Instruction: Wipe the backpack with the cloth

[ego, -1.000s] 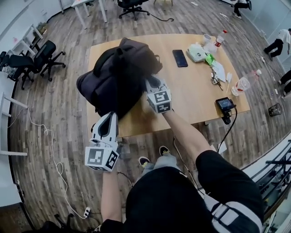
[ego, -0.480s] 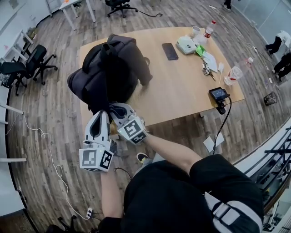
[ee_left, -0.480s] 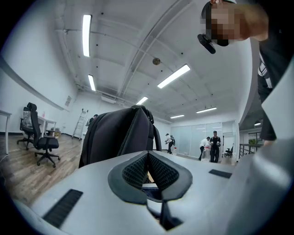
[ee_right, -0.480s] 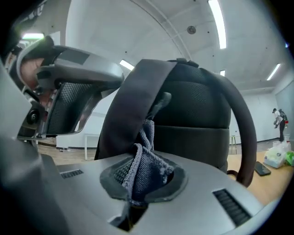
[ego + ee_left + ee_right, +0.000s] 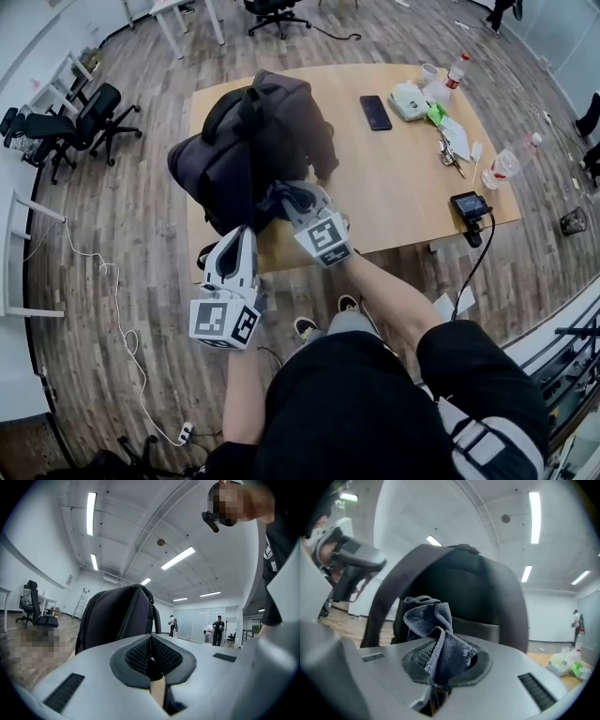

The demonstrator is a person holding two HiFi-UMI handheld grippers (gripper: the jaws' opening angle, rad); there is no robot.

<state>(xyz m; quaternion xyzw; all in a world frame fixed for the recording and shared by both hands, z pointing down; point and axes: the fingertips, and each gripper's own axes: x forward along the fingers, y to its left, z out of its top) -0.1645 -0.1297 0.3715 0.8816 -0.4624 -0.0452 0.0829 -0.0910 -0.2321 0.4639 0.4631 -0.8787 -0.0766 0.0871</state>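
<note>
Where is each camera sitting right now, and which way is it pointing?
Head view: on the person's head, looking steeply down at the backpack on the table; both forearms, left tongs and right tongs show.
Left gripper view: rides the left tongs, facing the backpack's side; its shut jaws and the person's torso show.
Right gripper view: rides the right tongs, facing the backpack close up; its jaws clamp the cloth.
Shared: all three see the backpack.
</note>
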